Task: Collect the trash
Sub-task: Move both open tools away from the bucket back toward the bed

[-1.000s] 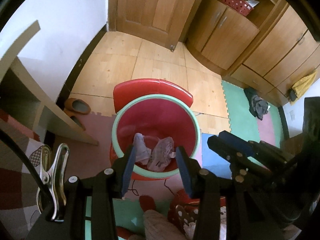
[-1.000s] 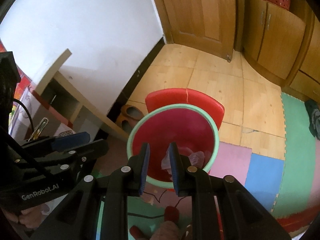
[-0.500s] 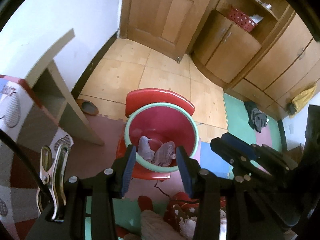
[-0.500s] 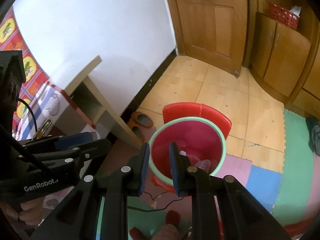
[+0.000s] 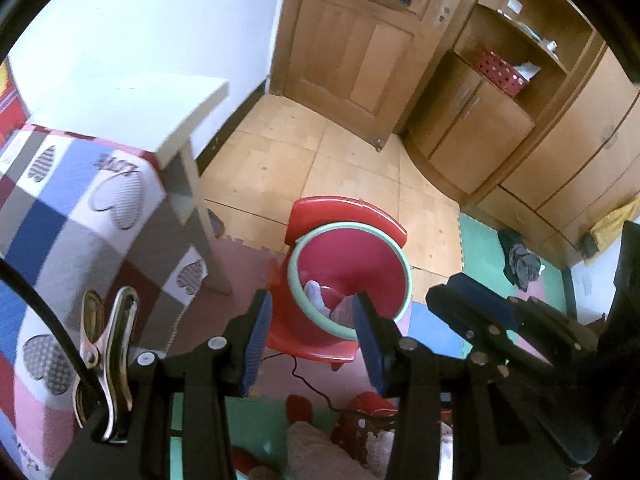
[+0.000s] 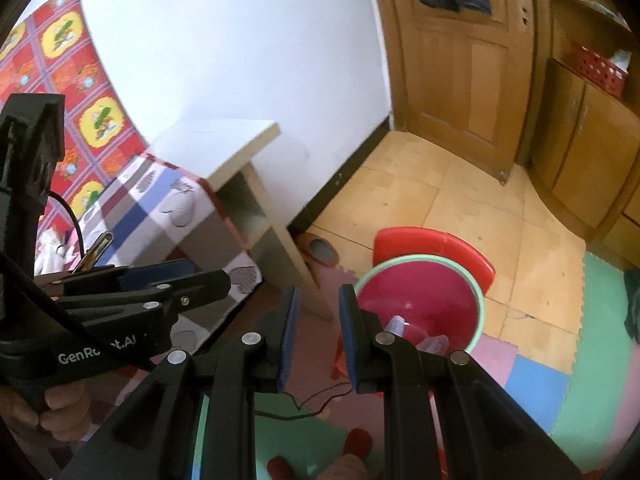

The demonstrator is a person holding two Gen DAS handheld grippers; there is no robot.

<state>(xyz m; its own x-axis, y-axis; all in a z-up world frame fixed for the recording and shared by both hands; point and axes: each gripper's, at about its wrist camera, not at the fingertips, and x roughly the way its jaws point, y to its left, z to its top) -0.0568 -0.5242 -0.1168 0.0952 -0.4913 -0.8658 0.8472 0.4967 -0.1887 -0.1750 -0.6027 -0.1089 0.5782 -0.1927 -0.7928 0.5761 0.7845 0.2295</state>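
Left claw (image 5: 312, 340) is hanging part-open w/ nothing between its blue pads, pointing down at the red bin (image 5: 349, 276) w/ green rim, which is sitting on the floor just ahead & below. Crumpled trash (image 5: 320, 298) is lying inside the bin, near its closest wall. Right claw (image 6: 318, 338) is hovering w/ jaws narrowly apart, also empty; bin (image 6: 420, 300) is sitting ahead & to its right. Surface w/ checked cloth (image 6: 168, 208) is standing left of both claws. A slipper (image 6: 320, 249) is lying beyond, by the wall.
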